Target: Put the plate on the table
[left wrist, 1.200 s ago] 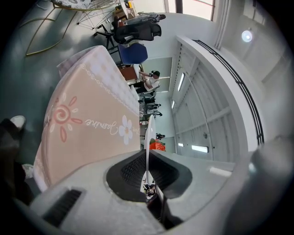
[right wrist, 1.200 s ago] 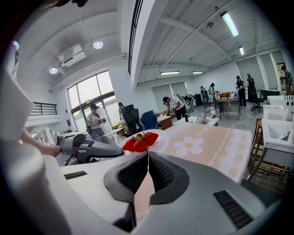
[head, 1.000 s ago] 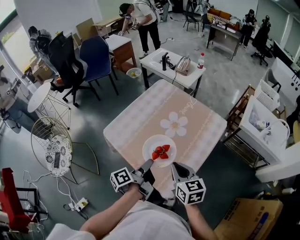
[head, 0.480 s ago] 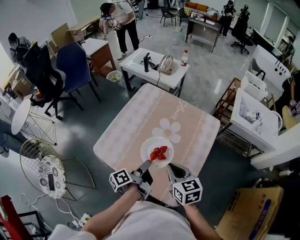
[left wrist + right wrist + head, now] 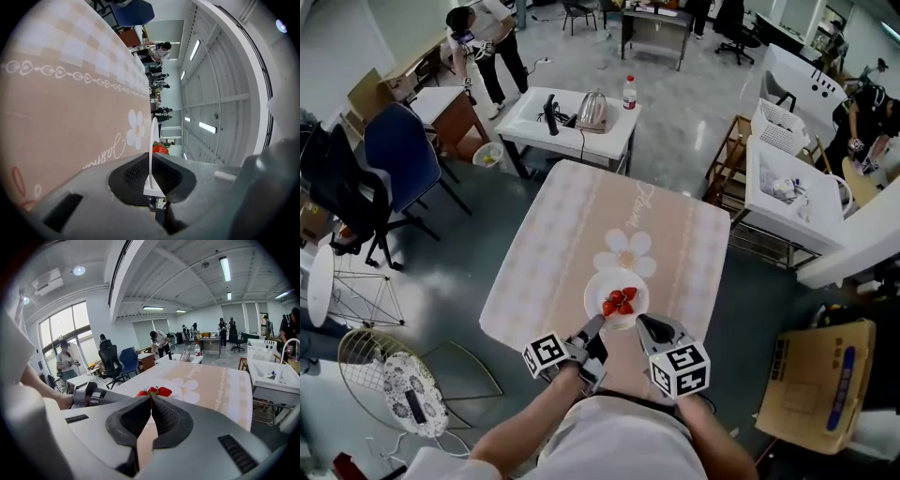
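A white plate (image 5: pixel 616 286) with three strawberries (image 5: pixel 619 302) is at the near edge of the pink table (image 5: pixel 581 216), close to its printed white flower (image 5: pixel 623 253). My left gripper (image 5: pixel 592 330) is shut on the plate's near-left rim. In the left gripper view the plate (image 5: pixel 152 140) stands edge-on between the left gripper's (image 5: pixel 151 164) jaws. My right gripper (image 5: pixel 645 326) holds the near-right rim. In the right gripper view the right gripper's (image 5: pixel 151 401) jaws are shut and the strawberries (image 5: pixel 157 391) lie just past them. Whether the plate rests on the cloth or hangs just above it is unclear.
Behind the pink table stands a white side table (image 5: pixel 609 131) with a kettle (image 5: pixel 592 110) and a bottle (image 5: pixel 629 92). A white cart (image 5: pixel 787 220) stands at the right, a cardboard box (image 5: pixel 816 384) at the near right. Chairs (image 5: pixel 398 150) and wire frames (image 5: pixel 389 375) stand at the left. A person (image 5: pixel 483 33) is far back.
The head view has swung and shifted over the table. Both grippers keep their hold on the plate, which stays near the table's front edge by the flower.
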Demonstrator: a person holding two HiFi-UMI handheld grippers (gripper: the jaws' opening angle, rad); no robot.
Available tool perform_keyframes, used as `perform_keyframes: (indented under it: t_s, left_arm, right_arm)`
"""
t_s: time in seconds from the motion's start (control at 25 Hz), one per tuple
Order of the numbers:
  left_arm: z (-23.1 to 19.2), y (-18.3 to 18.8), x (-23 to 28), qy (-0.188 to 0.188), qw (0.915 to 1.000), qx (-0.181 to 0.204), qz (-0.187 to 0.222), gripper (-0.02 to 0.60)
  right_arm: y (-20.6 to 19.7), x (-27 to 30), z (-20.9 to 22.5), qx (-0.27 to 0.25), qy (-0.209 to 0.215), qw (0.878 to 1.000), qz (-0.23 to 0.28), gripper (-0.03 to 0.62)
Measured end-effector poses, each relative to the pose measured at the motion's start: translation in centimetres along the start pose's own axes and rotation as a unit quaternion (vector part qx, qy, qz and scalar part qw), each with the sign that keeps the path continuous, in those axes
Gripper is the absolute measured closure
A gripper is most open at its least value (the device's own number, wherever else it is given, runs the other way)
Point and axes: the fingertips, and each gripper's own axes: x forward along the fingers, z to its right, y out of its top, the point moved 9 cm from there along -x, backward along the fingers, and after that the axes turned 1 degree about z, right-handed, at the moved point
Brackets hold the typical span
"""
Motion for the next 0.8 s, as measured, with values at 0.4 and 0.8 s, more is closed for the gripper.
perform_keyframes:
  t_s: [0.4,0.8]
  left_arm:
    - [-2.4,2.2,2.2,0.028,0.9976,0.009,-0.063,0.565]
    - [-3.5,3.1,3.3,0.053,0.9935,0.024,-0.098,0.565]
  right_arm:
    - [-1.3,1.0,-0.2,0.042,-0.053,0.998,-0.008,0.589]
    - [-1.8,1.9,0.5,0.074,-0.073,0.995,-0.006,0.589]
